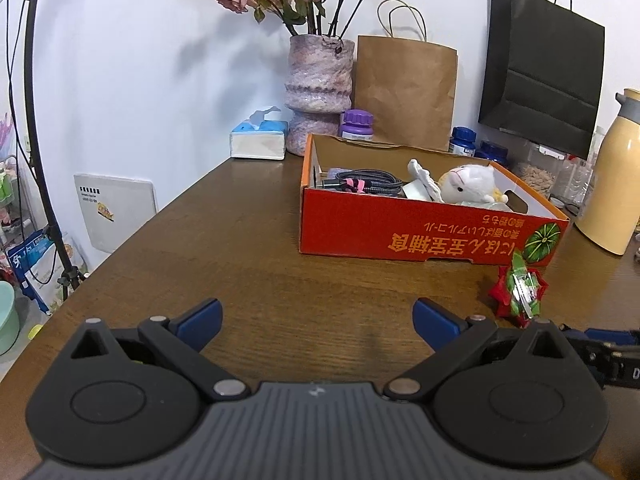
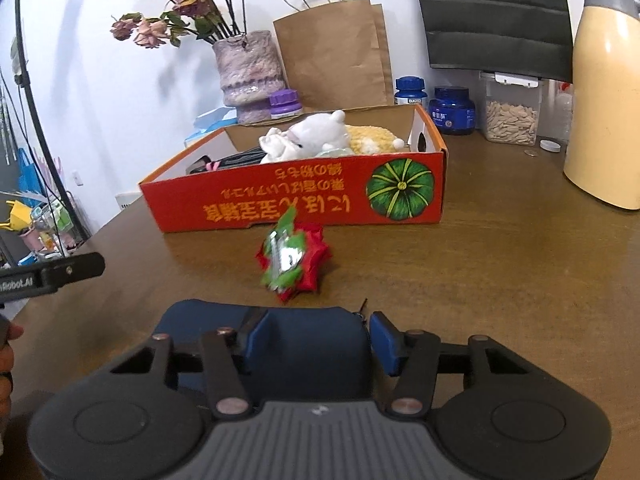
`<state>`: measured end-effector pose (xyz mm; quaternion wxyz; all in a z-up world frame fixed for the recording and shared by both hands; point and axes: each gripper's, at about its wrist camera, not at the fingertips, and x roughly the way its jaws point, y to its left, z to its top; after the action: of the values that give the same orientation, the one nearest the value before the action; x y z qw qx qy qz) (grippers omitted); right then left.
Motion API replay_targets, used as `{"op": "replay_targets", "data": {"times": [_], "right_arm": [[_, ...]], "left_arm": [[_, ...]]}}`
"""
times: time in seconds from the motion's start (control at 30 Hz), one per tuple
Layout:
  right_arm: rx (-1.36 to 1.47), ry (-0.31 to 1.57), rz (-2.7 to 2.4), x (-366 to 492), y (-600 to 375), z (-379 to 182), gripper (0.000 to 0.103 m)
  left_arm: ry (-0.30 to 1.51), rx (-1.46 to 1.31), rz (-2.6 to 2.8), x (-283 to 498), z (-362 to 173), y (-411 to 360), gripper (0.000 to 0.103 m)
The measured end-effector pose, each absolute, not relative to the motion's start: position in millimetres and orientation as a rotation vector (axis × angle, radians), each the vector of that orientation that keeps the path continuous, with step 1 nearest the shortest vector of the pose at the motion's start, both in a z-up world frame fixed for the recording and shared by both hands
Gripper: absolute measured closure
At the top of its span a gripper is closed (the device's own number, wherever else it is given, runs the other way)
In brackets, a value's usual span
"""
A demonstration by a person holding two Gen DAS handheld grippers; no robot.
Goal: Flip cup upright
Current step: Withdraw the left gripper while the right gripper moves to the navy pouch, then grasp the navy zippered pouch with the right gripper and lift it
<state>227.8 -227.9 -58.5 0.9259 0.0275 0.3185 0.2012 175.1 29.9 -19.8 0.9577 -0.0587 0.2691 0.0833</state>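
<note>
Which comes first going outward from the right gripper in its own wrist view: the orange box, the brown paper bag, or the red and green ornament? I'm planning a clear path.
1. Red and green ornament, on the table just ahead of the right gripper.
2. Orange box, directly behind it.
3. Brown paper bag, against the back wall.

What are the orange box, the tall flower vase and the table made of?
Orange box: looks like printed cardboard, with a plain brown inside and folded edges. Vase: probably stone or ceramic, going by its mottled pink-grey surface with a slight gloss; I cannot be sure. Table: dark brown wood grain with a soft sheen, either real wood or laminate.
</note>
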Motion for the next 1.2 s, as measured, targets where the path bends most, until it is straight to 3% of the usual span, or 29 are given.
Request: {"op": "replay_targets", "data": {"times": [0.47, 0.53, 0.6, 0.63, 0.9, 1.2], "right_arm": [[0.166, 0.634, 0.251, 173.4, -223.5, -59.3, 0.052], [0.151, 0.616, 0.287, 172.1, -225.9, -54.6, 0.042], [0.064, 0.594, 0.363, 171.3, -222.9, -46.3, 0.012], [0.01, 0.586, 0.406, 170.9, -219.4, -42.9, 0.011], [-0.287, 0.667, 0.659, 200.9, -197.9, -37.8, 0.011], [-0.278, 0.737, 0.763, 216.5, -184.7, -52.3, 0.013]], "left_arm": [[0.535, -0.119, 0.166, 140.2, -13.7, 34.8, 0.0], [0.533, -0.111, 0.168, 135.2, -12.5, 36.8, 0.0], [0.535, -0.1, 0.171, 129.8, -12.6, 39.3, 0.0], [0.539, -0.097, 0.172, 127.9, -12.8, 40.8, 0.0], [0.592, -0.101, 0.172, 109.1, -20.5, 53.6, 0.0], [0.592, -0.118, 0.195, 96.8, -18.5, 64.1, 0.0]]}}
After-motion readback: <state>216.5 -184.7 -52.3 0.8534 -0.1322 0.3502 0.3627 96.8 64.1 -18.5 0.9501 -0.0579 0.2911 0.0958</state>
